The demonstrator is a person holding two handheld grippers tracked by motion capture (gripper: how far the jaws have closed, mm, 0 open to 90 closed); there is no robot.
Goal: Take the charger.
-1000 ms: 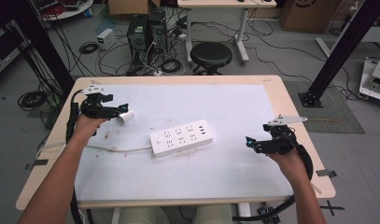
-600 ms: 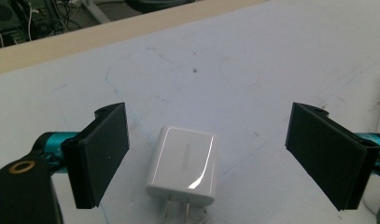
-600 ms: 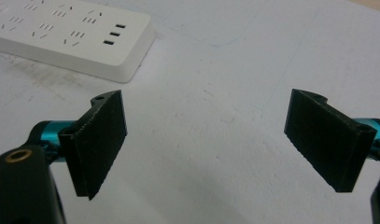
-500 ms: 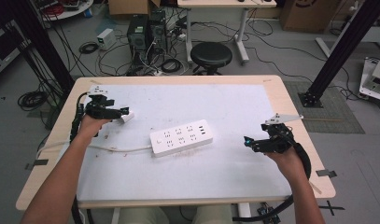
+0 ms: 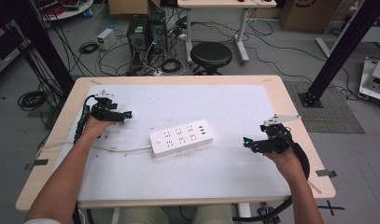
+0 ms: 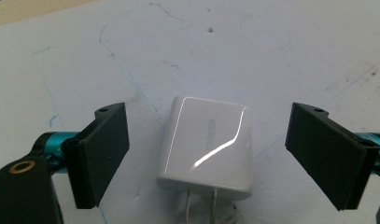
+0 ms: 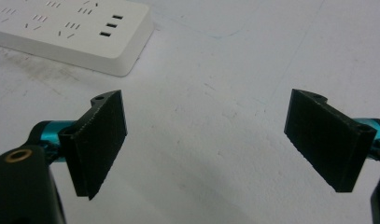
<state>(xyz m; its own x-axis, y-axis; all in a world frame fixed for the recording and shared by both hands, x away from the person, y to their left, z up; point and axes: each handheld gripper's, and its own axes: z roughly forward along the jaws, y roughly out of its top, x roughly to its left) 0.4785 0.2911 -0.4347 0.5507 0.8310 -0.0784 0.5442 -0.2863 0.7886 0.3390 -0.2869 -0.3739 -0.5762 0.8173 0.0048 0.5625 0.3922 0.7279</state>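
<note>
Left gripper (image 6: 208,156): released, jaws straddling white charger (image 6: 207,144), prongs at 6 o'clock; close squarely on its sides. Right gripper (image 7: 206,142): released, idle.

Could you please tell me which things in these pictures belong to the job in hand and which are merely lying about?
In the job:
- white charger, lying between the open jaws of the left gripper
- white power strip at mid-table
- right gripper, open over bare table

Lying about:
- black stool beyond the table
- computer towers and loose cables on the floor
- cardboard box
</note>
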